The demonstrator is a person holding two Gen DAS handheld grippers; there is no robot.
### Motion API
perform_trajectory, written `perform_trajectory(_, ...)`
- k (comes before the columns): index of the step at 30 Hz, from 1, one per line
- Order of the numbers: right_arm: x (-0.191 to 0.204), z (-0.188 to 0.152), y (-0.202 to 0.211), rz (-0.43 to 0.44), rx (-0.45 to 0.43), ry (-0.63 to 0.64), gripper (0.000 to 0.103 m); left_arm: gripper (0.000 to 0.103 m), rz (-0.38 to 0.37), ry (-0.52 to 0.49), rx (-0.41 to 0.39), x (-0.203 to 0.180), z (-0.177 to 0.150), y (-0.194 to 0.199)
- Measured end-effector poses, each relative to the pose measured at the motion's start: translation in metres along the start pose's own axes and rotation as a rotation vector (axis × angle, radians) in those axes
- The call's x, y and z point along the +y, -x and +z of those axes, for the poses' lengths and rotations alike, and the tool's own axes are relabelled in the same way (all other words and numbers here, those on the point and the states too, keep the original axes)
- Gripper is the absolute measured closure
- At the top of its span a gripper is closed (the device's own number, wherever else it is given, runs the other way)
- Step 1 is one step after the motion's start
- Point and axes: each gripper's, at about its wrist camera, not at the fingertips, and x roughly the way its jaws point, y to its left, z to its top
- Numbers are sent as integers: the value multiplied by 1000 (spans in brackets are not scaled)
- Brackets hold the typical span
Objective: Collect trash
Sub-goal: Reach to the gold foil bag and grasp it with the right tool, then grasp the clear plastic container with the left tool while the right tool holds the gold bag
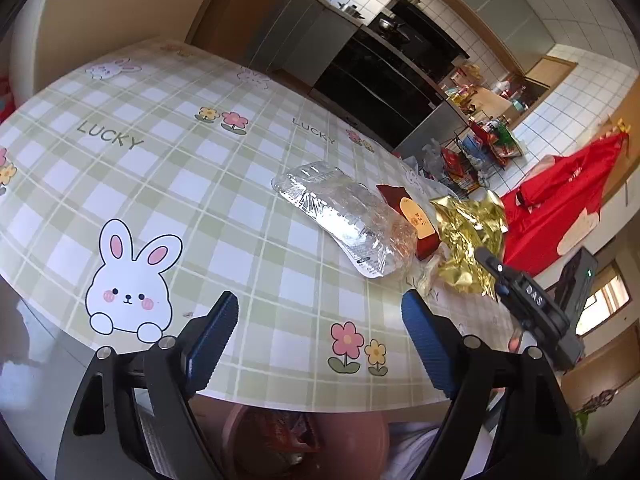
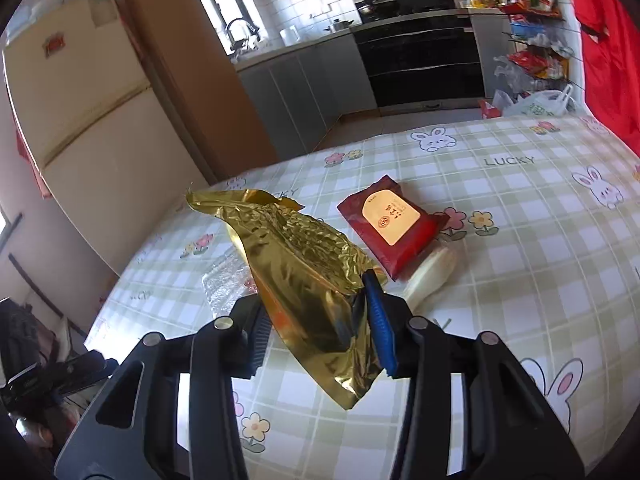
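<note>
1. The tablecloth [image 1: 168, 184] has green and white squares, with white bunnies, pink and yellow flowers and the word LUCKY.
2. The crinkly bag [image 2: 308, 280] is shiny gold.
3. The flat packet [image 2: 394, 228] is dark red with a cream label.
4. The plastic tray [image 1: 340, 216] is see-through.
5. The gripper pads [image 1: 214, 340] are blue on black arms.
6. The cloth [image 1: 560, 216] beside the table is bright red.

Checked tablecloth table [image 1: 160, 184], clear plastic tray [image 1: 340, 216], red packet [image 2: 394, 220]
</note>
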Motion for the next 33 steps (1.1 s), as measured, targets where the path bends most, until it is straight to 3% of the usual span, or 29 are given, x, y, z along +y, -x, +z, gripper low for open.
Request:
perform_trajectory(6, -8, -10, 8, 14, 0, -44, 58, 33, -112, 354, 10, 29, 40, -37)
perform_trajectory(10, -16, -12, 13, -11, -16, -67, 58, 34, -138, 469, 27, 35, 58, -74)
perform_trajectory(22, -38, -14, 22, -24, -27, -116, 58, 35, -70, 507, 86, 26, 71, -145)
perform_trajectory(26, -39, -14, 21, -25, -18, -120, 58, 35, -63, 470, 61, 24, 73, -149)
perform_trajectory(28, -37, -14, 22, -21, -20, -111, 58, 44, -53, 458, 69, 23, 74, -151)
perform_trajectory(29, -35, -14, 23, -20, -20, -102, 58, 58, -37, 451, 77, 24, 75, -153)
perform_trajectory(33, -30, -14, 24, -16, -23, -73, 58, 65, -70, 381, 53, 19, 78, -147)
